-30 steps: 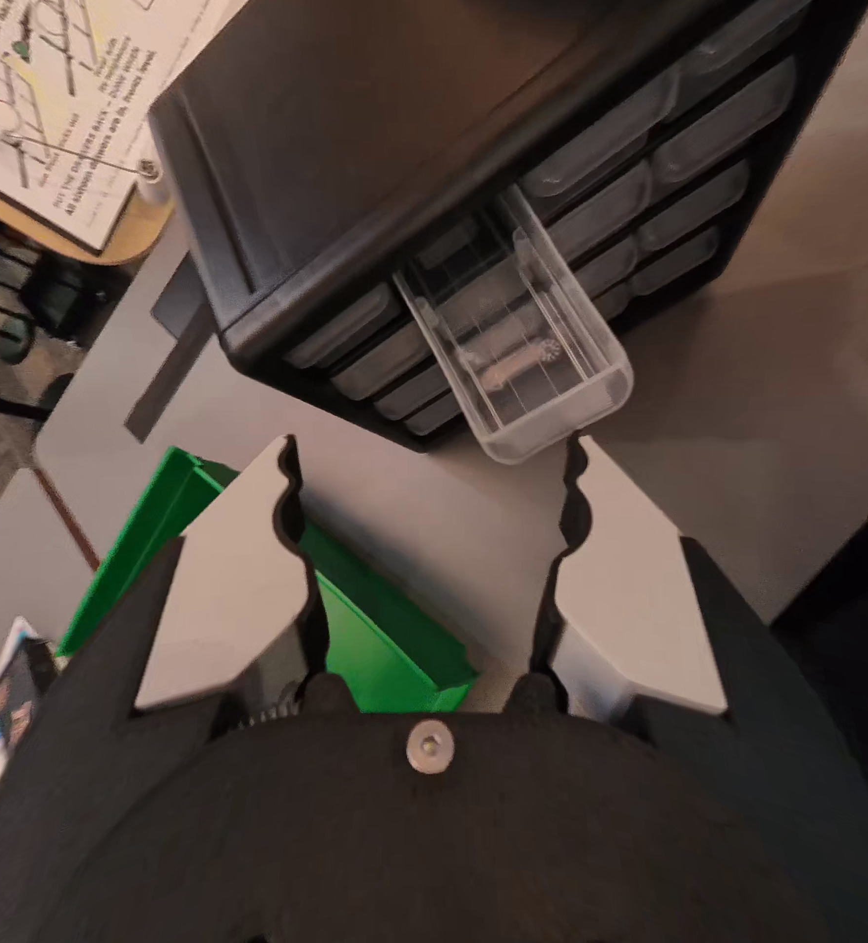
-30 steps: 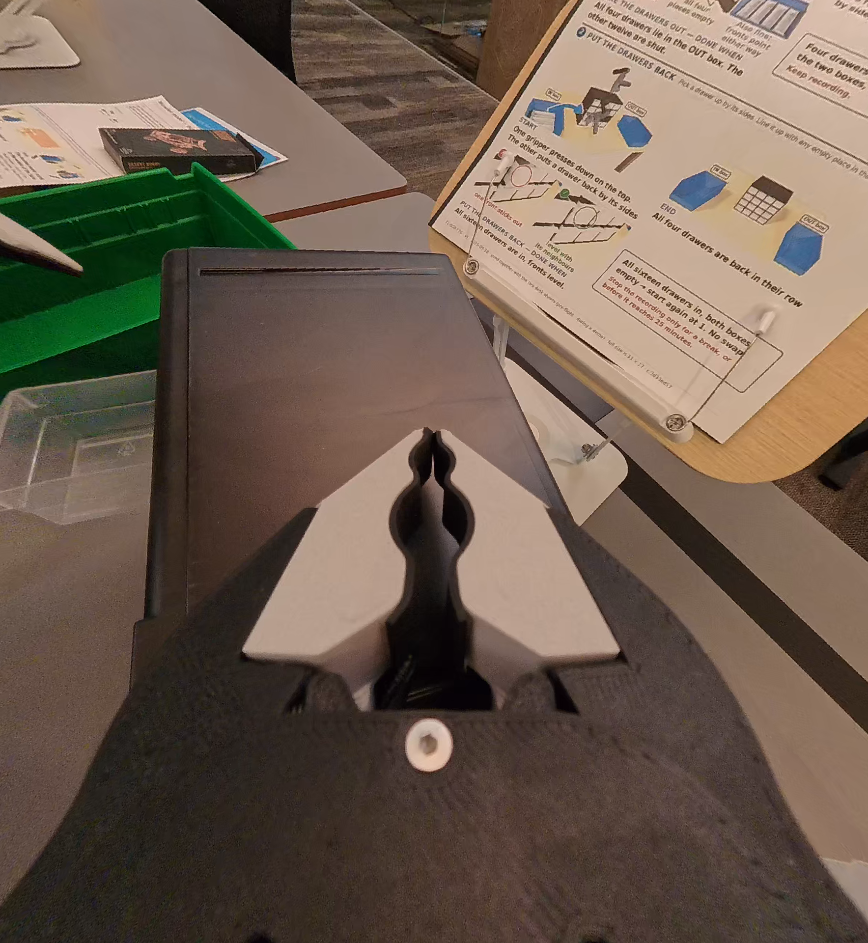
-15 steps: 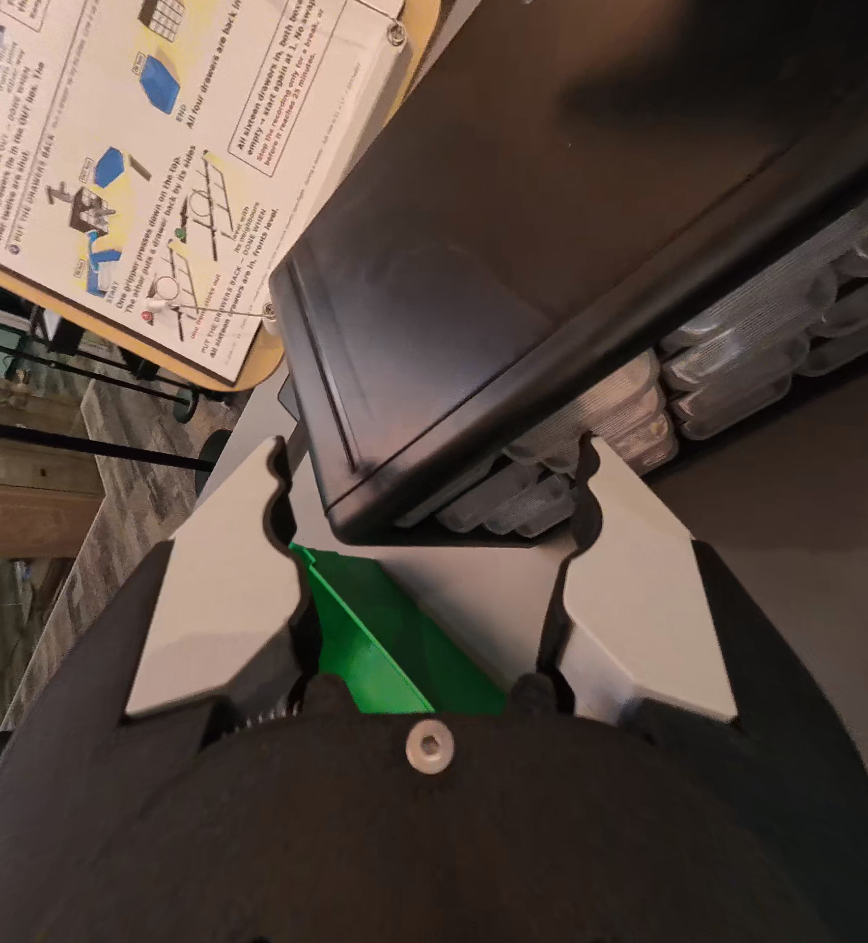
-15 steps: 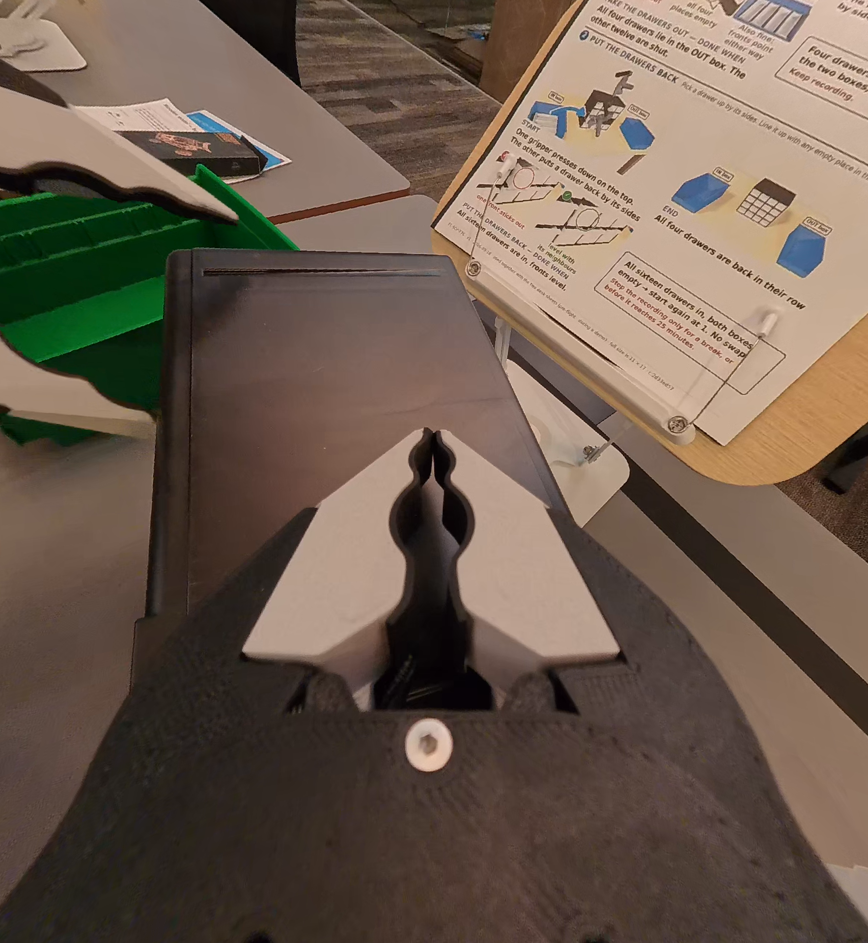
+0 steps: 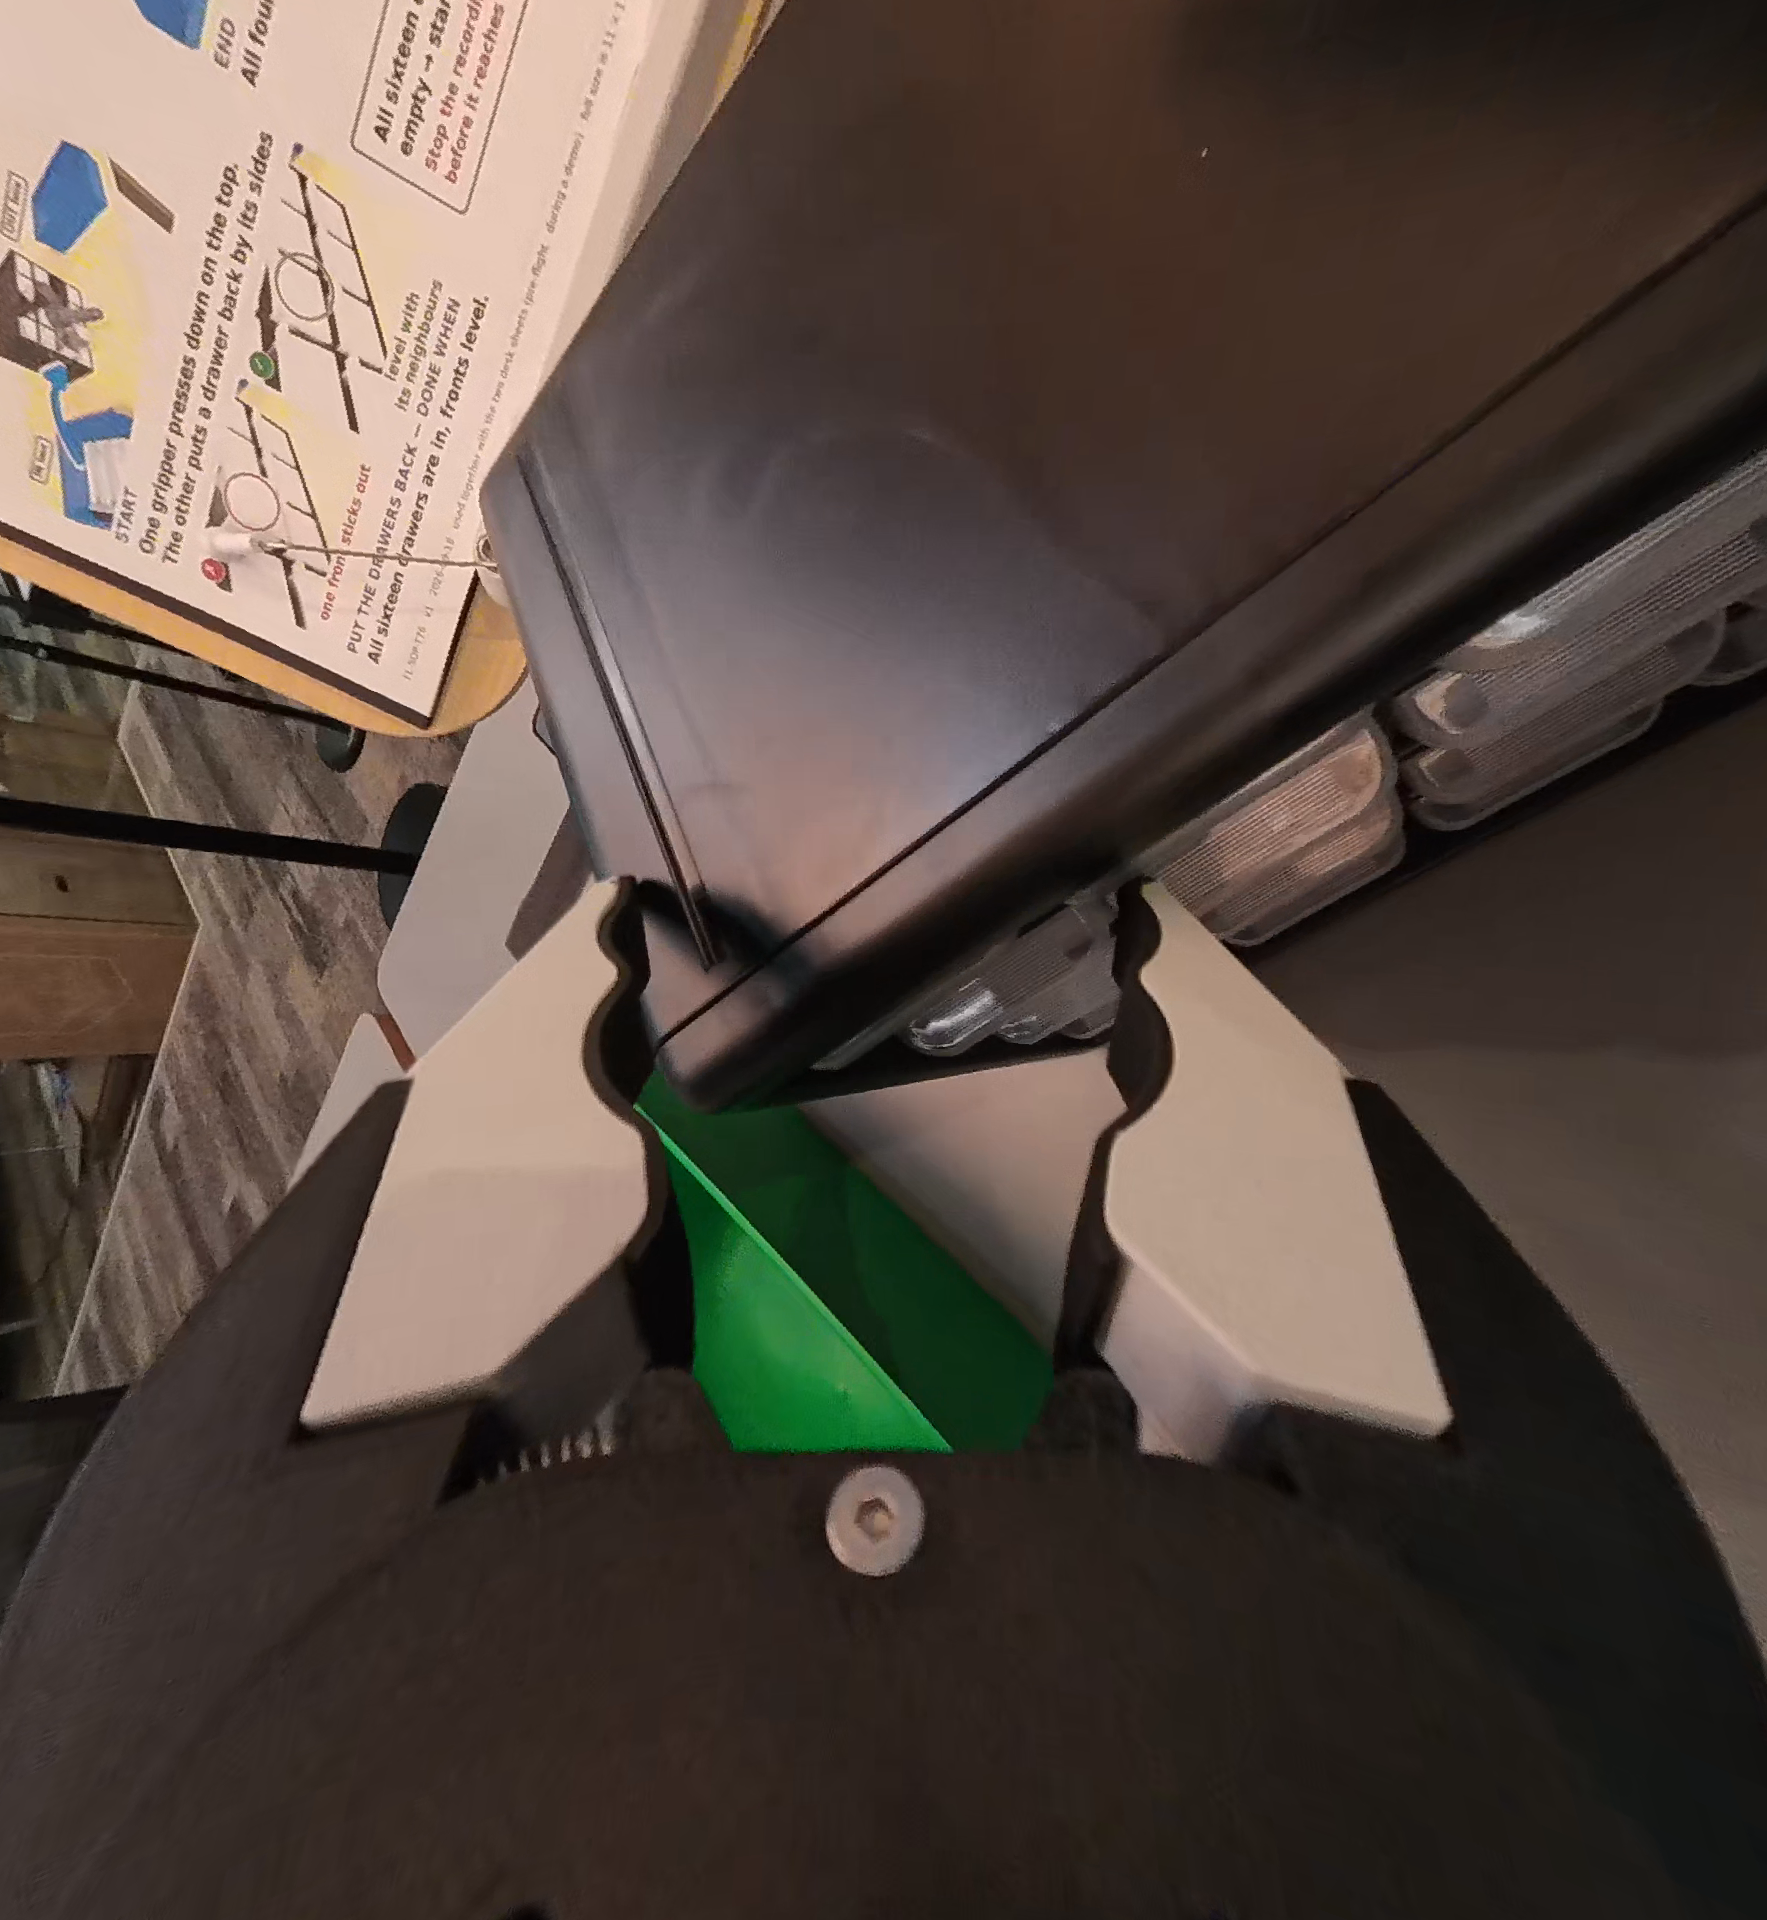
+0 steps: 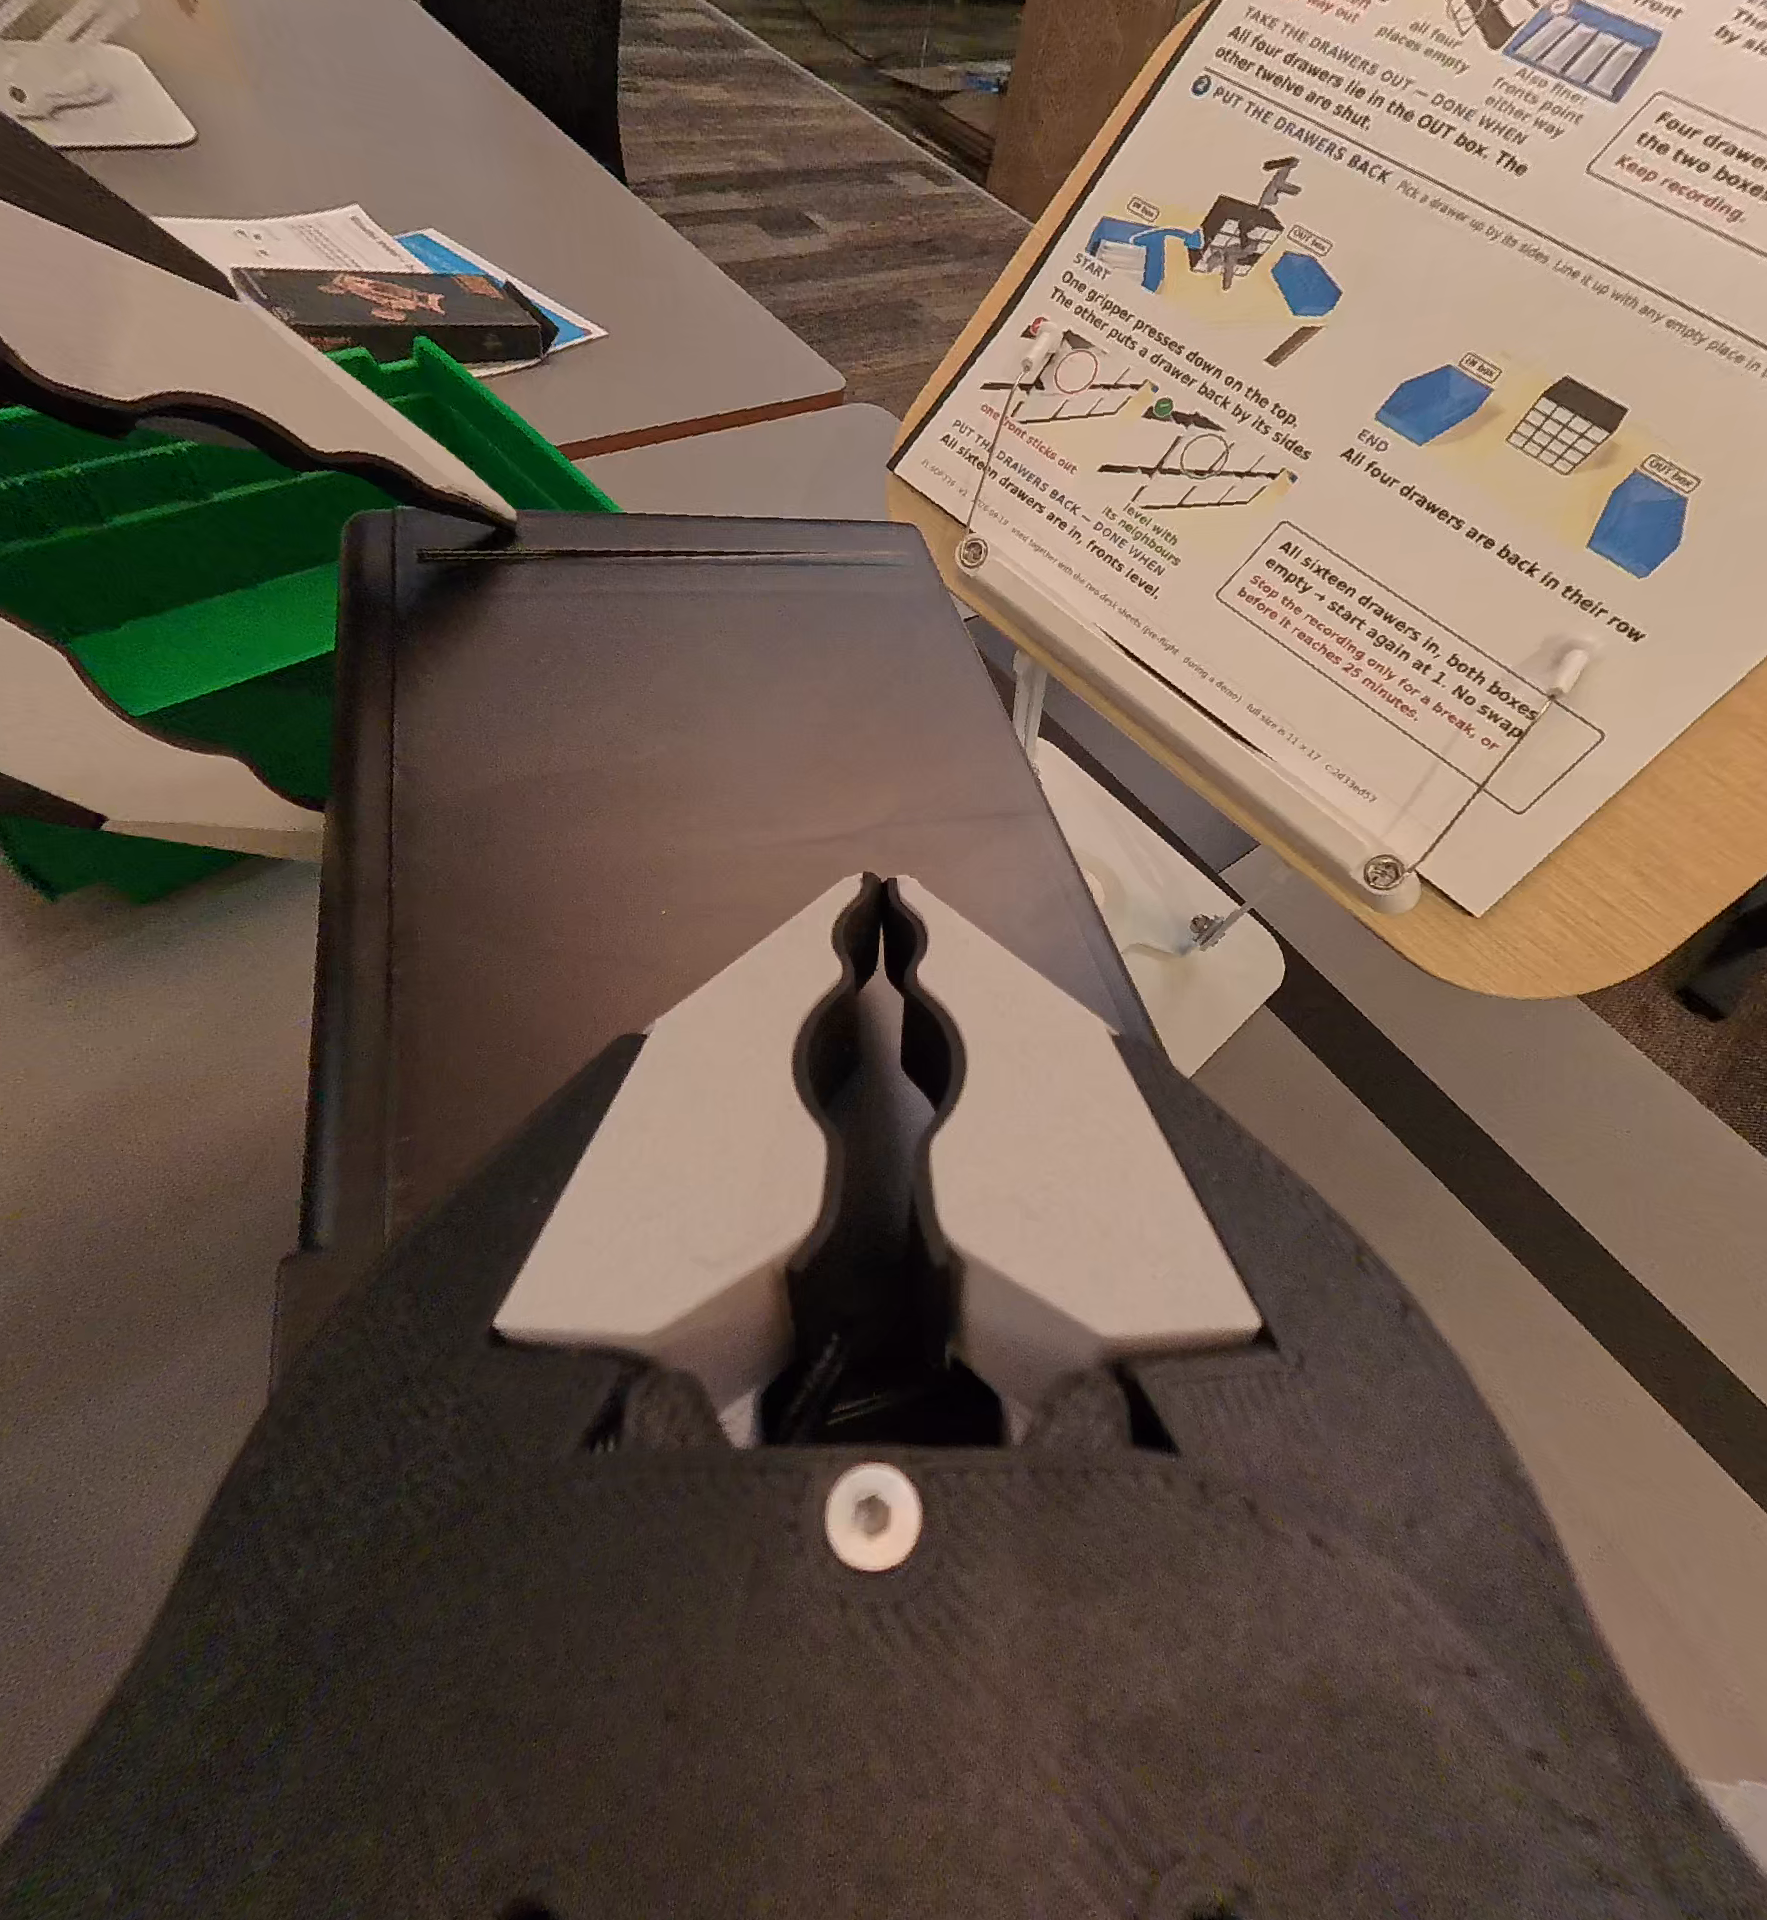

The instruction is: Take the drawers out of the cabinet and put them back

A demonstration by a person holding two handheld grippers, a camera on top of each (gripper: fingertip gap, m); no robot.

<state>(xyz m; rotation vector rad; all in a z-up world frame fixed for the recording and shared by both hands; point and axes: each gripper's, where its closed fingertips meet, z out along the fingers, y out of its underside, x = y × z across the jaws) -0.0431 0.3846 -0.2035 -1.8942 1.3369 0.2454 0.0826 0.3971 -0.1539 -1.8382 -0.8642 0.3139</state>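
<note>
The black cabinet (image 6: 650,779) stands on the grey table, and its top fills the middle of the right wrist view. My right gripper (image 6: 879,883) is shut and empty, with its tips over the cabinet's top. In the left wrist view the cabinet (image 5: 1066,416) shows its top and a front of clear drawers (image 5: 1274,852), all pushed in. My left gripper (image 5: 879,904) is open, and the cabinet's corner sits between its fingers. It also shows in the right wrist view (image 6: 411,675), with one finger (image 6: 235,384) over the top's far left corner and the other finger (image 6: 131,748) beside the cabinet's side.
A green bin (image 6: 183,582) sits left of the cabinet and also shows in the left wrist view (image 5: 827,1299). A tilted wooden board with an instruction sheet (image 6: 1378,468) stands to the right on a white base (image 6: 1191,956). A black box (image 6: 391,312) and papers lie on a farther table.
The clear drawer that stuck out a second ago now sits level with the others. My left gripper has moved, still open, to the cabinet's corner. My right gripper has stayed put.
</note>
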